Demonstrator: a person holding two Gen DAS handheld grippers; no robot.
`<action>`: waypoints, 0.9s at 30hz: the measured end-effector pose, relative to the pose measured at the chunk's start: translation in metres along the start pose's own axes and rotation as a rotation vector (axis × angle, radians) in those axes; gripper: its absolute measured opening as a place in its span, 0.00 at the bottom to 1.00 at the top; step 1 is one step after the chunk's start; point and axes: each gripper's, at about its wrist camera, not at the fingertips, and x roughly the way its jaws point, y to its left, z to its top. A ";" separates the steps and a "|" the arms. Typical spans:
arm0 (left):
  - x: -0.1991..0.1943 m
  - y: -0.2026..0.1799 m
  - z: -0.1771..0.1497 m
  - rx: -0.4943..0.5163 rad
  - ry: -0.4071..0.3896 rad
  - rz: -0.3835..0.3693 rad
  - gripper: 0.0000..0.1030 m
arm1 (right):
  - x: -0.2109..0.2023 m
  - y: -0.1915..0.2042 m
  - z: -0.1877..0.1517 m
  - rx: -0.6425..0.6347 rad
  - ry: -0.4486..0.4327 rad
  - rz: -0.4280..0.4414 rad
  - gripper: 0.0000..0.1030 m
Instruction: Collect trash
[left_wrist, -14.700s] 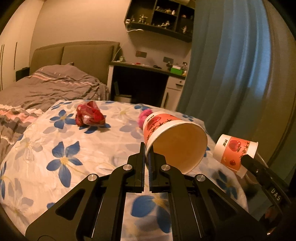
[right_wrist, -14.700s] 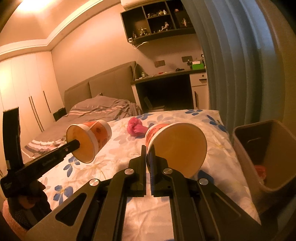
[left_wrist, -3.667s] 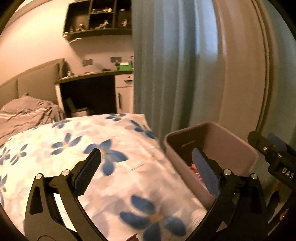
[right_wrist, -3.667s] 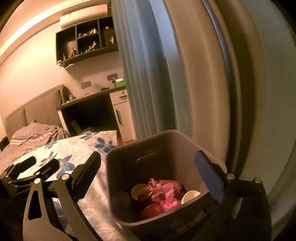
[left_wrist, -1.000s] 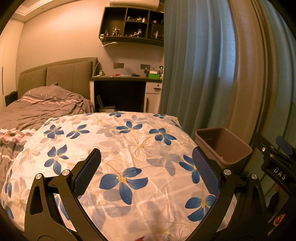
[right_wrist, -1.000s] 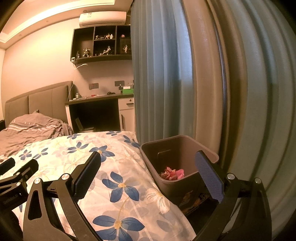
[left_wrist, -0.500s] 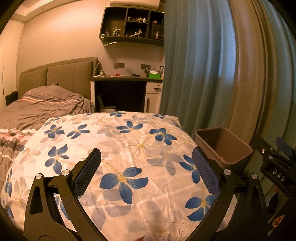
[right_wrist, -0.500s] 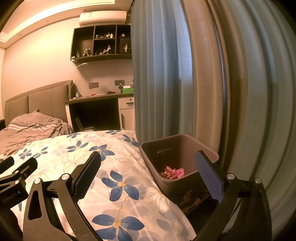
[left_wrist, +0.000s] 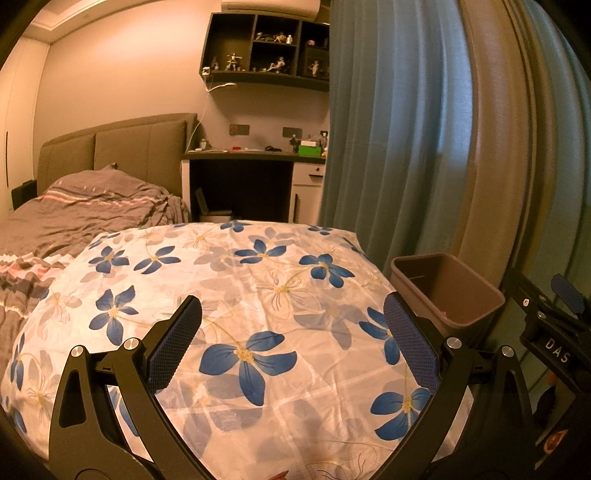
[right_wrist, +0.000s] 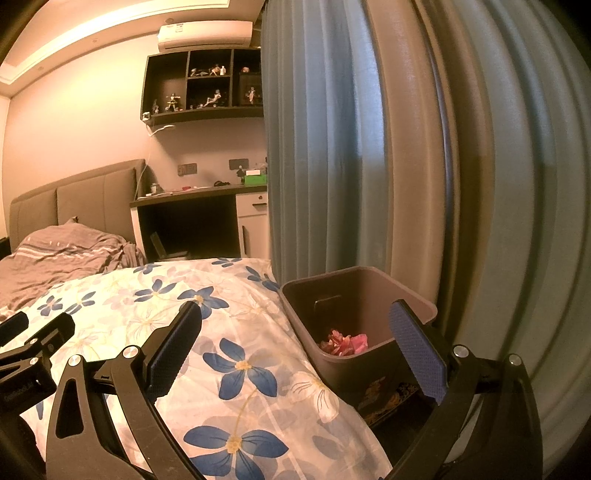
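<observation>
Both claws first: left gripper (left_wrist: 291, 332) spread wide with nothing between its pads, right gripper (right_wrist: 295, 334) likewise wide apart and empty. Working down by size. I have the floral bedspread (left_wrist: 258, 280) filling the left wrist view, and I find no cup, wrapper or other litter anywhere on the part I can see; the near edge is hidden behind the gripper frames, so I cannot vouch for that strip. Next, the brown bin (right_wrist: 417, 302) stands on the floor just beside the bed's right edge, against the curtain (right_wrist: 332, 147). Smallest: pink and red crumpled trash (right_wrist: 343, 341) lies at the bottom of the bin; only that patch shows over the rim, and I cannot tell what else sits beneath it. My judgement: collection looks complete or nearly so. Remaining, if anything, is a check of the unseen bed edge and floor.
</observation>
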 end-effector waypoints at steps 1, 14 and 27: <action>0.000 0.001 0.000 0.000 0.000 0.000 0.94 | 0.000 0.000 -0.001 -0.001 0.001 0.000 0.94; 0.000 0.000 0.000 0.000 0.000 0.000 0.94 | 0.000 -0.001 0.000 -0.001 0.000 -0.001 0.94; 0.000 0.000 0.000 0.000 0.001 0.000 0.94 | 0.000 -0.002 0.000 0.001 0.001 -0.002 0.94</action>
